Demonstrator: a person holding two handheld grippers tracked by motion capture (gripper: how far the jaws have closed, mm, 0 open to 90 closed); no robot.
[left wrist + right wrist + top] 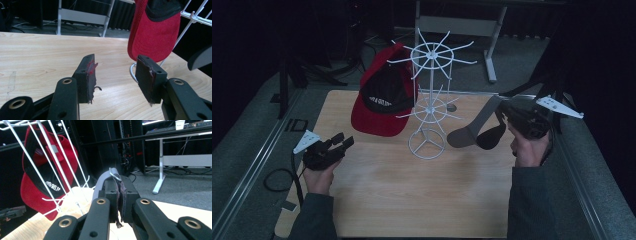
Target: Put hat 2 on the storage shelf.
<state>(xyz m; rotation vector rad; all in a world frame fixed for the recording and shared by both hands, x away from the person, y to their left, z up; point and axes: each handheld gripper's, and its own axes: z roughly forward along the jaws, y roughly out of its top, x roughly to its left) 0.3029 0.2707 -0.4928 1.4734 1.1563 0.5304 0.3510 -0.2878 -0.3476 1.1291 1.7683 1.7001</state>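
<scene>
A white wire hat rack (430, 95) stands mid-table, and a red and black cap (381, 100) hangs from its left side. My right gripper (503, 111) is at the right of the rack, held above the table and shut on the back edge of a grey cap (468, 133), whose brim droops toward the rack's base. In the right gripper view the jaws (119, 193) pinch the grey cap (100, 182) tight, with the red cap (37, 182) beyond the rack's arms (37, 162). My left gripper (340, 143) rests low at the table's left, open and empty (116, 75), facing the red cap (155, 37).
The wooden table (412, 190) has bare board in front of the rack. A black cable (277, 180) loops on the grey floor at the left. A grey desk frame (489, 45) stands behind the table.
</scene>
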